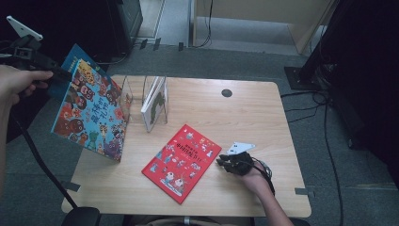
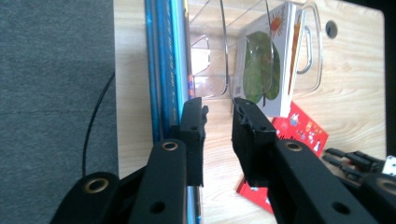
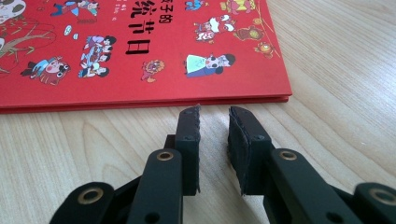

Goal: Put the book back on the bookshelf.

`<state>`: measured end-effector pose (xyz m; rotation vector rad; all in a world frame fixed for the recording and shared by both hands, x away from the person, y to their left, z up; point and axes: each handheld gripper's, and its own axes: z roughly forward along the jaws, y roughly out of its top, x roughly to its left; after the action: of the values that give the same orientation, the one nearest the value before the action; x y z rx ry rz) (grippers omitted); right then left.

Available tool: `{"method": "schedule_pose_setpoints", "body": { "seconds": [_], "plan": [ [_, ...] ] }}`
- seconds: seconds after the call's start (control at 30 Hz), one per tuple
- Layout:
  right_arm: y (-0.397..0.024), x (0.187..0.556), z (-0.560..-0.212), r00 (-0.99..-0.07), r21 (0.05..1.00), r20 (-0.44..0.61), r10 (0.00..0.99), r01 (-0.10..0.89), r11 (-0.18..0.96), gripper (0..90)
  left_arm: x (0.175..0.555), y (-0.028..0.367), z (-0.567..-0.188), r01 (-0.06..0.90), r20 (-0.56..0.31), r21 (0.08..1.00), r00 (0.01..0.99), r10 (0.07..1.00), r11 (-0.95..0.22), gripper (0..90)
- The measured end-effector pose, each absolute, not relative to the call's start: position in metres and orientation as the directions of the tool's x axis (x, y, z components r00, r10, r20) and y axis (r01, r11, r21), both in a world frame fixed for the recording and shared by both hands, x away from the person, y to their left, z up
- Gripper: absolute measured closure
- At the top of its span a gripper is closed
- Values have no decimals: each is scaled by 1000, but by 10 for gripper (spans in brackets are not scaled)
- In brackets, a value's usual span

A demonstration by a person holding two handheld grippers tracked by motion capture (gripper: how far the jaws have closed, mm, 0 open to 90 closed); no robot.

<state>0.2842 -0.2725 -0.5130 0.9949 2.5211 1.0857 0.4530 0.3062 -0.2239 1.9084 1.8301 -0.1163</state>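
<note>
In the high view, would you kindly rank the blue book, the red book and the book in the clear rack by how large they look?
1. Blue book, largest, though it is lifted toward the camera, which may flatter it.
2. Red book, lying flat on the table.
3. Book in the clear rack, smallest, but it stands nearly edge-on, so its true size is unsure.

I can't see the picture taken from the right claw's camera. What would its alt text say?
A red picture book lies flat on a light wooden table, its near edge just ahead of the right claw, whose two black jaws stand slightly apart with nothing between them.
</note>
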Motion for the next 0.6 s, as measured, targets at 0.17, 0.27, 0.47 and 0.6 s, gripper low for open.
{"method": "schedule_pose_setpoints", "body": {
  "seconds": [0.17, 0.27, 0.47, 0.6],
  "plan": [
    [-272, 284, -513, -746, 710, 60, 663, 499, 497, 738, 452, 305, -225, 958, -388, 288, 120, 914, -3, 682],
    [-273, 284, -513, -746, 710, 61, 663, 500, 497, 736, 449, 306, -224, 952, -394, 305, 132, 910, -6, 664],
    [-273, 285, -513, -743, 710, 67, 666, 505, 490, 722, 442, 304, -222, 946, -402, 324, 151, 903, -14, 621],
    [-273, 286, -513, -738, 712, 75, 670, 510, 483, 702, 438, 299, -221, 936, -403, 351, 186, 896, -37, 589]
  ]
}}
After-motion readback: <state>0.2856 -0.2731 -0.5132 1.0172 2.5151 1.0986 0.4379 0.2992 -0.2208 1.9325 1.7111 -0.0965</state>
